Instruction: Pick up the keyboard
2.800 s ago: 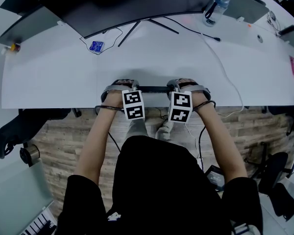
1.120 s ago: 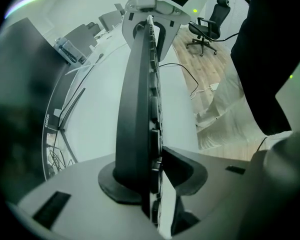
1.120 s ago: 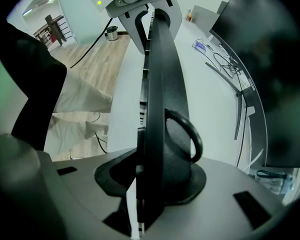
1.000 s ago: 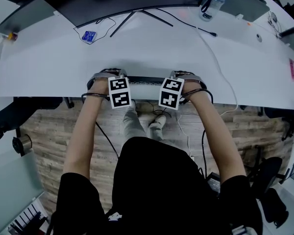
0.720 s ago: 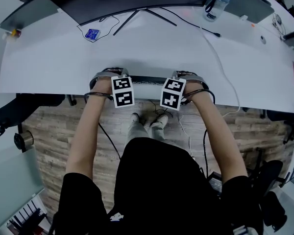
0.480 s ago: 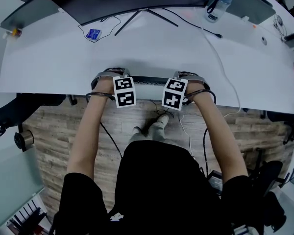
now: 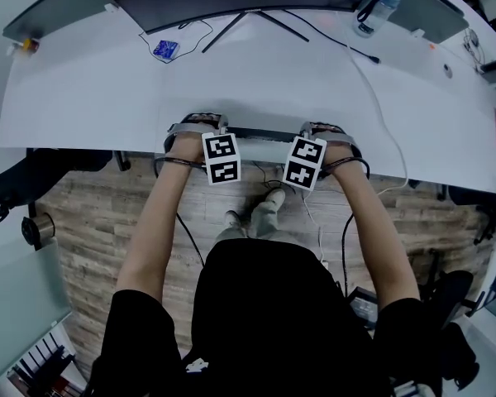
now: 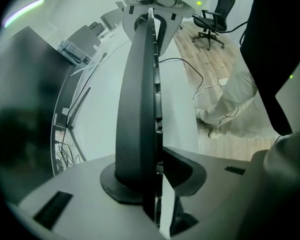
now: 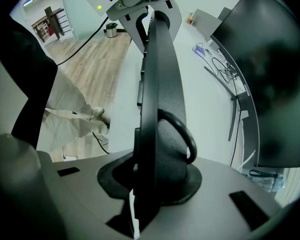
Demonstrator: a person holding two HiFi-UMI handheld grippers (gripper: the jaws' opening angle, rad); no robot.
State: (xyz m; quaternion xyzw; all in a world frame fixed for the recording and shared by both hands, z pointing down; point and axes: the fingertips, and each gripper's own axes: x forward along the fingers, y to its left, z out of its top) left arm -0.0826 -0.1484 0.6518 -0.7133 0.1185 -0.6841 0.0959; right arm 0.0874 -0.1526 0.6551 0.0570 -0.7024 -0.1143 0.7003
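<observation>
Keyboard: slim black board, stood on its long edge with the keys facing the person.
Where: spanning the two grippers at the near edge of the white desk; whether it touches the desktop cannot be told.
Left gripper: jaws pinching the keyboard's left end, having just tightened.
Right gripper: jaws clamped on the right end, just closed further.
Cable: black loop curling off the keyboard's back.

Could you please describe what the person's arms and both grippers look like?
The grey left gripper and right gripper each carry a white cube with black square markers. Black short sleeves, bare forearms. Both jaws just closed further on the keyboard.
</observation>
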